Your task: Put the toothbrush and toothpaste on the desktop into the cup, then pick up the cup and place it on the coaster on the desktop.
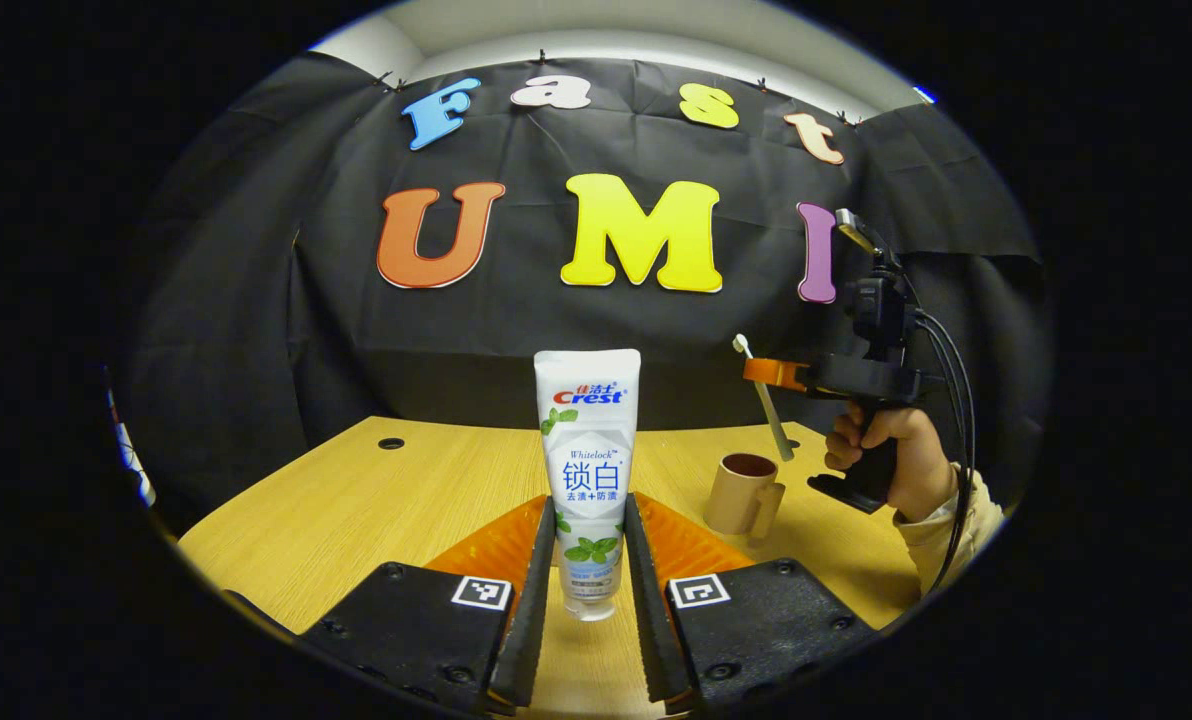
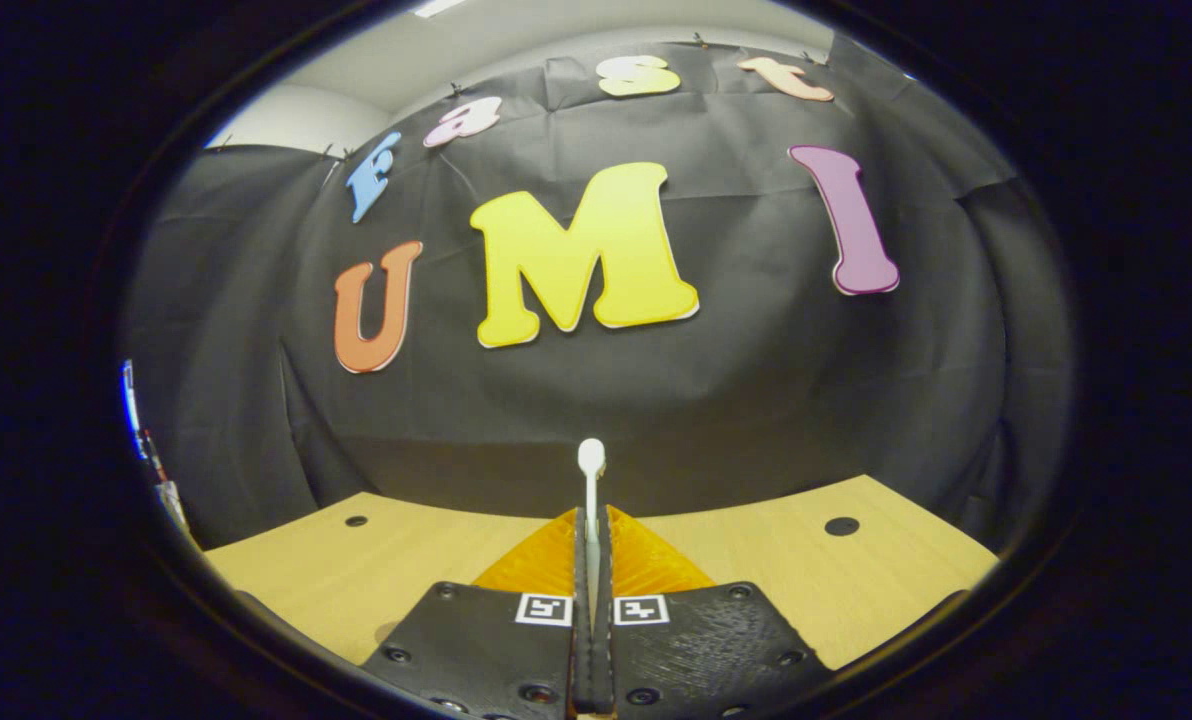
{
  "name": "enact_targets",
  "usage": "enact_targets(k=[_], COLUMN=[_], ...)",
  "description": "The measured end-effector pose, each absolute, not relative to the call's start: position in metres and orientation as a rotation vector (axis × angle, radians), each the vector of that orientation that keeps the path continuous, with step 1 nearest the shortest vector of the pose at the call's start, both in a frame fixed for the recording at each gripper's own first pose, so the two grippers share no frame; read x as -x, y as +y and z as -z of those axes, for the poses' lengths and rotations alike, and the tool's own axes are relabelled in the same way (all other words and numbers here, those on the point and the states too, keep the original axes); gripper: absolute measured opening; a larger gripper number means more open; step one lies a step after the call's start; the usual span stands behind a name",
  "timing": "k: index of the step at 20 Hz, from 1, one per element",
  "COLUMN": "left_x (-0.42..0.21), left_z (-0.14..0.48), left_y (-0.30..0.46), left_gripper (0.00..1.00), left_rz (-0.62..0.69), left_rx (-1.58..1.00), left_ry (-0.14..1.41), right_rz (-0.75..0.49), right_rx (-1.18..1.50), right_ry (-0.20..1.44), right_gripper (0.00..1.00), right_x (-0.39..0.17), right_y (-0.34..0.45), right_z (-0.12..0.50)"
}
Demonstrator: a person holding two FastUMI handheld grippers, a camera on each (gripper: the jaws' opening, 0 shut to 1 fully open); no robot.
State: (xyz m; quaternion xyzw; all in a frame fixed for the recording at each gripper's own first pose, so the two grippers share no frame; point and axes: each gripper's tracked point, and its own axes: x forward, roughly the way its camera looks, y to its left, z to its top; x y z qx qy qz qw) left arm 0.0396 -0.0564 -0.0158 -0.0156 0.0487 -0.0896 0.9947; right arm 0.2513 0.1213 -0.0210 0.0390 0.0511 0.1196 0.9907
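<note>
My left gripper (image 1: 589,560) is shut on a white toothpaste tube (image 1: 587,470), held upright with its cap down just above the wooden desktop (image 1: 356,510). To the right stands a tan cup (image 1: 744,493) with a handle. Above it a hand (image 1: 881,440) holds the right gripper (image 1: 771,373), shut on a white toothbrush (image 1: 764,398) that hangs tilted with its lower end over the cup. In the right gripper view, my right gripper (image 2: 592,545) pinches the toothbrush (image 2: 590,480), its head rising between the fingers.
The desktop (image 2: 806,570) has round cable holes (image 2: 841,526) near its far corners, another hole (image 1: 390,443) at the far left. The black cloth wall stands right behind the desk's far edge.
</note>
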Motion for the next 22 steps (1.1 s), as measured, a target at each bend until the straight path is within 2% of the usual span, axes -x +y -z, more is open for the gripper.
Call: enact_targets(k=[10, 16, 17, 18, 19, 20, 22], left_x=[-0.048, -0.049, -0.049, -0.05, -0.05, -0.051, -0.057], left_z=[0.025, 0.033, 0.034, 0.033, 0.034, 0.033, 0.031], left_y=[-0.072, -0.079, -0.079, -0.079, -0.079, -0.08, -0.085], left_gripper=[0.43, 0.43, 0.43, 0.43, 0.43, 0.43, 0.43], left_rz=[0.195, 0.206, 0.205, 0.203, 0.202, 0.202, 0.204], left_rx=[0.014, 0.021, 0.023, 0.023, 0.021, 0.019, 0.017], left_ry=[0.121, 0.142, 0.141, 0.142, 0.142, 0.141, 0.138], right_rz=[-0.206, -0.241, -0.257, -0.274, -0.278, -0.278, -0.28], right_rx=[-0.083, -0.079, -0.087, -0.092, -0.087, -0.081, -0.073], right_ry=[0.105, 0.162, 0.168, 0.174, 0.176, 0.176, 0.174], right_gripper=[0.01, 0.06, 0.1, 0.16, 0.38, 0.46, 0.79], right_x=[-0.283, -0.274, -0.271, -0.267, -0.265, -0.262, -0.251], right_y=[0.113, 0.119, 0.122, 0.124, 0.123, 0.12, 0.113], right_z=[0.037, 0.048, 0.047, 0.046, 0.046, 0.046, 0.042])
